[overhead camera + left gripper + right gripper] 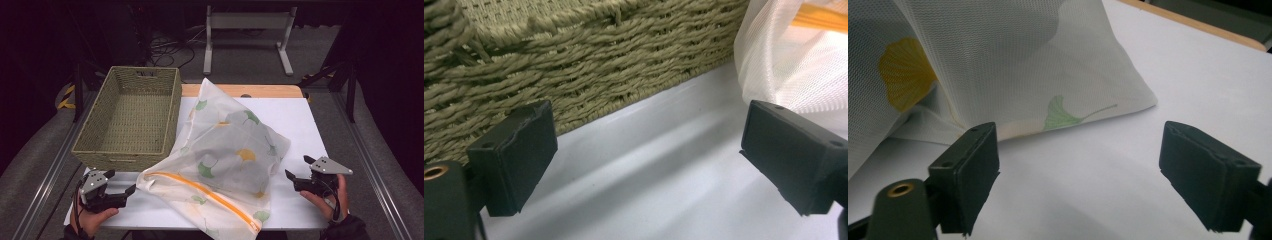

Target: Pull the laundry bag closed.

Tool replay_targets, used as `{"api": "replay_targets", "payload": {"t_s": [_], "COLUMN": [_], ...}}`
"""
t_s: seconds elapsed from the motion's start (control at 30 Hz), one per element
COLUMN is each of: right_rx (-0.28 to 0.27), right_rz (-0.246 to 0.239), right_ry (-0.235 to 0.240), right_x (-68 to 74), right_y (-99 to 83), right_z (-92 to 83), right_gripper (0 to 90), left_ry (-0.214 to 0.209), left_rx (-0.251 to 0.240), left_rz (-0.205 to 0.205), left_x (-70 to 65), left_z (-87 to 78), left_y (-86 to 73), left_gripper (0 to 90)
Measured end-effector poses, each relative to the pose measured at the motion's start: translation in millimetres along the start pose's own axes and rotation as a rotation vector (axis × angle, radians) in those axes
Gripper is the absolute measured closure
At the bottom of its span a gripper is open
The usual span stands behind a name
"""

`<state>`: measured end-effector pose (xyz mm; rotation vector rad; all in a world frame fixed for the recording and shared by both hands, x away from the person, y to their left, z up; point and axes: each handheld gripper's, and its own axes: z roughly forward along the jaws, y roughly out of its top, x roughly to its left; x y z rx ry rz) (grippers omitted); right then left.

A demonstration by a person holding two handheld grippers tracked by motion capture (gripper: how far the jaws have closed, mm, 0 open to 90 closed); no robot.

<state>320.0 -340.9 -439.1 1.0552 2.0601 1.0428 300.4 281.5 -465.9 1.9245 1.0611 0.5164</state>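
A white mesh laundry bag (225,150) printed with green and yellow ginkgo leaves lies across the middle of the white table top (295,115), bulging with grey contents; its orange zipper (200,187) runs along the near edge. My left gripper (120,182) rests open at the near left, between the basket and the bag's corner (794,65). My right gripper (299,167) stands open at the near right, a little off the bag's right edge (1048,65). Nothing lies between either pair of jaws.
A woven green-brown basket (131,115) stands at the left of the table, its near wall (589,65) close in front of my left gripper. A wooden strip (240,90) edges the table's far side. A metal frame (247,30) stands on the floor beyond.
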Motion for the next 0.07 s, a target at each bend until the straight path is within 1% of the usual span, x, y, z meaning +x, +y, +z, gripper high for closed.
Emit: {"api": "replay_targets", "payload": {"t_s": [0.07], "right_rx": [0.009], "right_rz": [0.001], "right_ry": [-0.004], "right_x": [-0.3], "right_y": [-1.0], "right_z": [0.5], "right_gripper": [18.6], "left_ry": [0.007], "left_rx": [0.006], "left_rz": [0.007], "left_x": [0.5], "left_z": [0.7], "left_y": [0.3], "left_gripper": [8.6]}}
